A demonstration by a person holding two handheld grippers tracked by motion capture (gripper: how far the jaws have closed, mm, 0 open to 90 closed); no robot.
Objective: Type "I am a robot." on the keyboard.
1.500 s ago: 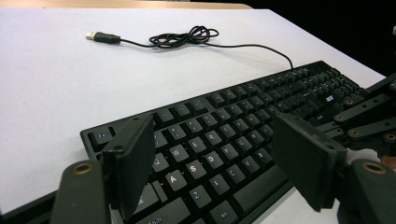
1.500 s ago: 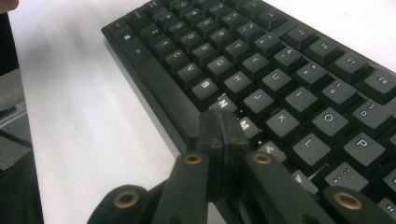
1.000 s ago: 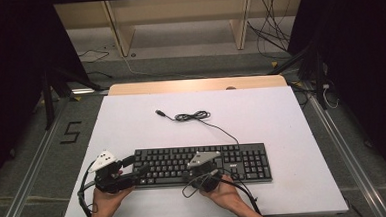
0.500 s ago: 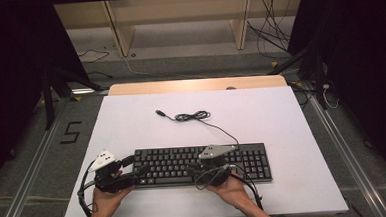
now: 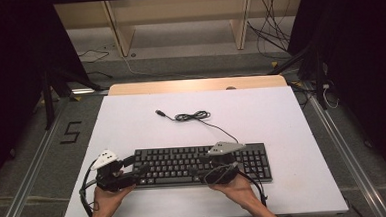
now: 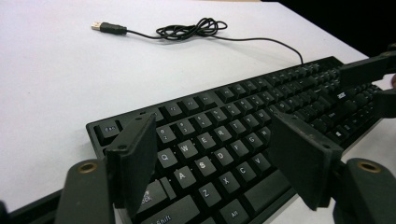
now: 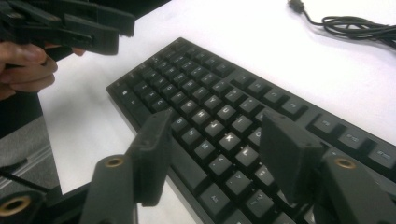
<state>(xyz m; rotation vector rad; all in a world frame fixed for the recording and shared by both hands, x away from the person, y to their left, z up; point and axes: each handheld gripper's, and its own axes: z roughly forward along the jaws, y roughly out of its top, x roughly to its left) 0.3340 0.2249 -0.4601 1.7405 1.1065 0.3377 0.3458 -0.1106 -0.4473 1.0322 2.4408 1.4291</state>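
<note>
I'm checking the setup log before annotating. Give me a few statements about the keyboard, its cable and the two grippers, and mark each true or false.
1. The black keyboard lies on the white table. True.
2. The left gripper is clamped shut on a key. False: its jaws stand open above the letter keys.
3. The keyboard's cable is plugged into a computer. False: its USB plug lies loose on the table.
4. The right gripper is open over the keys. True.
5. The cable is partly bunched in a small coil. True.
</note>
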